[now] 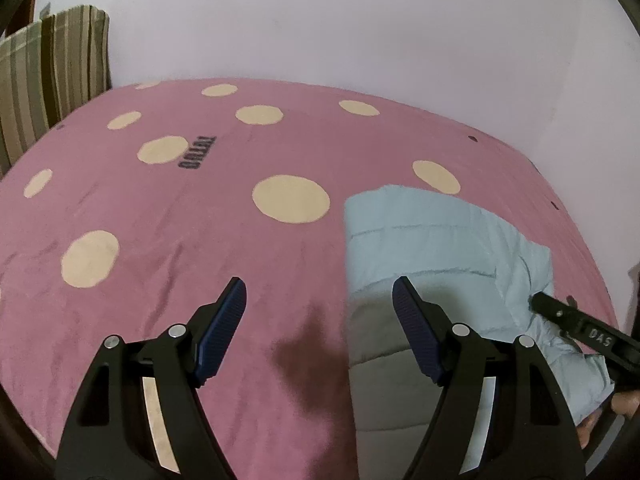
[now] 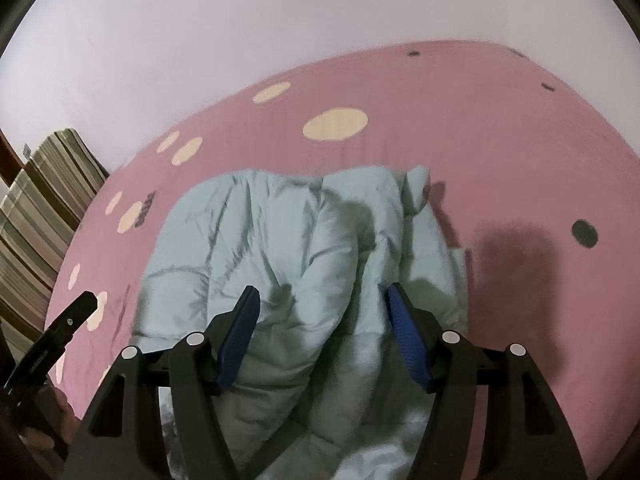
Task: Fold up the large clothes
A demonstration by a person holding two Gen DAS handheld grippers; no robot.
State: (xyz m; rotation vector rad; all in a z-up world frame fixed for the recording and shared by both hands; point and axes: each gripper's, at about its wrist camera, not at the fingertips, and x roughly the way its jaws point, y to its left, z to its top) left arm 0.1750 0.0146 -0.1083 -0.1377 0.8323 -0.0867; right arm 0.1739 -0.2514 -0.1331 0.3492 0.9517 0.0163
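A pink bed cover with cream dots [image 1: 200, 216] is being occupied by a folded pale-blue quilted jacket [image 2: 256, 240]; both the left gripper [image 1: 319, 300] and the right gripper [image 2: 320, 304] are being held with jaws wide, gripping nothing.

Folded jacket [image 2: 280, 264] lying on the bed [image 2: 500, 152], wall [image 2: 240, 20] behind the bed, cushions [image 1: 48, 80] propped at the bed's far left corner, left gripper [image 1: 320, 300] above the bed just left of the jacket, right gripper [image 2: 320, 312] above the jacket

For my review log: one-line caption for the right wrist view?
Open right gripper above a rumpled pale blue puffer jacket on a pink polka-dot bedspread.
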